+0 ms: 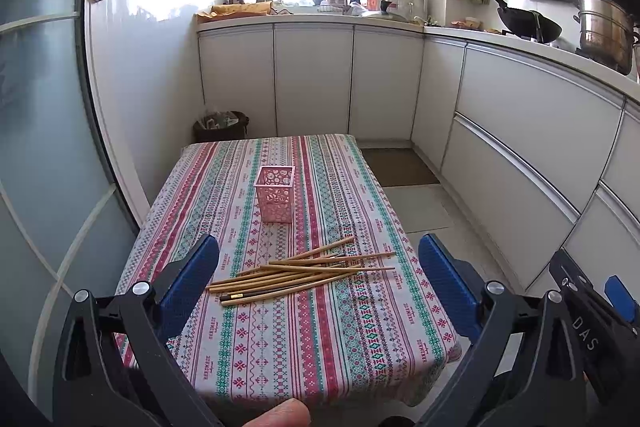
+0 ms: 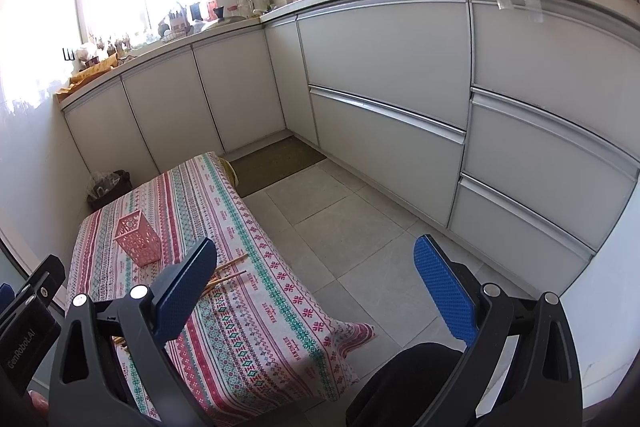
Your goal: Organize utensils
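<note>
Hovering near the chopsticks [image 1: 300,273], left gripper [image 1: 318,267] and right gripper [image 2: 316,279] both gaping, holding nothing; pinching one mid-shaft, then tilting upright toward the far pink holder [image 1: 275,194].

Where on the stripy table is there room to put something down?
Bare cloth lies on the table between the chopsticks and its near edge, and behind the pink holder toward the far edge. The middle, where the chopsticks sprawl just in front of the holder, is crowded.
</note>
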